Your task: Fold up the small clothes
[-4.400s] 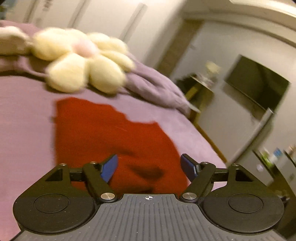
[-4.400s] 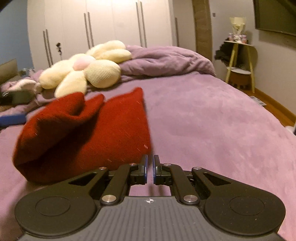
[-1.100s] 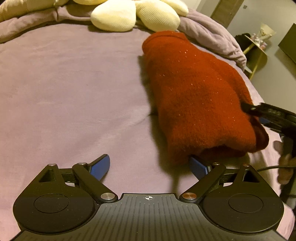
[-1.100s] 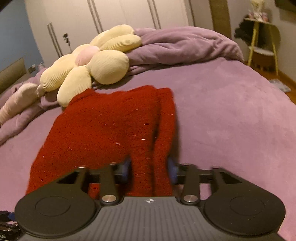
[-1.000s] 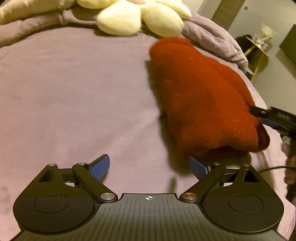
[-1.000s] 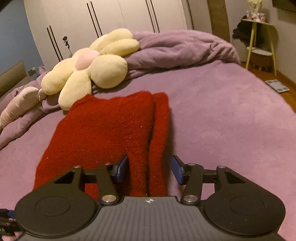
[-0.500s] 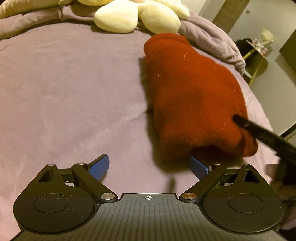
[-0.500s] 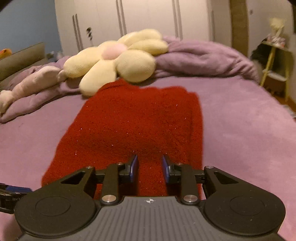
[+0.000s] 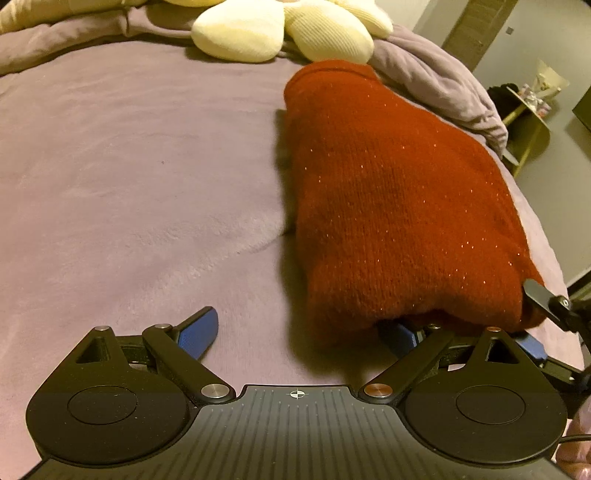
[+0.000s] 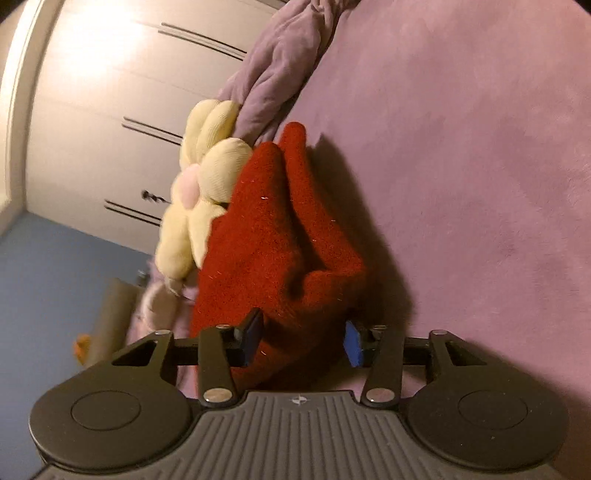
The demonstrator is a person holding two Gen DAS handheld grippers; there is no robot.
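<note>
The red sweater (image 9: pixel 399 206) lies folded lengthwise on the bed (image 9: pixel 140 177), its far end by the flower pillow (image 9: pixel 280 33). The right claw (image 10: pixel 303 341), rolled on its side, straddles the thick near end, jaws opening, pads not pressing, likely seeking a hold for a crosswise fold. The left claw (image 9: pixel 301 332) stands released, wide, near the same end.

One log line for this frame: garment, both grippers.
red sweater: folded on purple bed | left gripper: open, holds nothing | right gripper: opening, sweater edge between fingers
</note>
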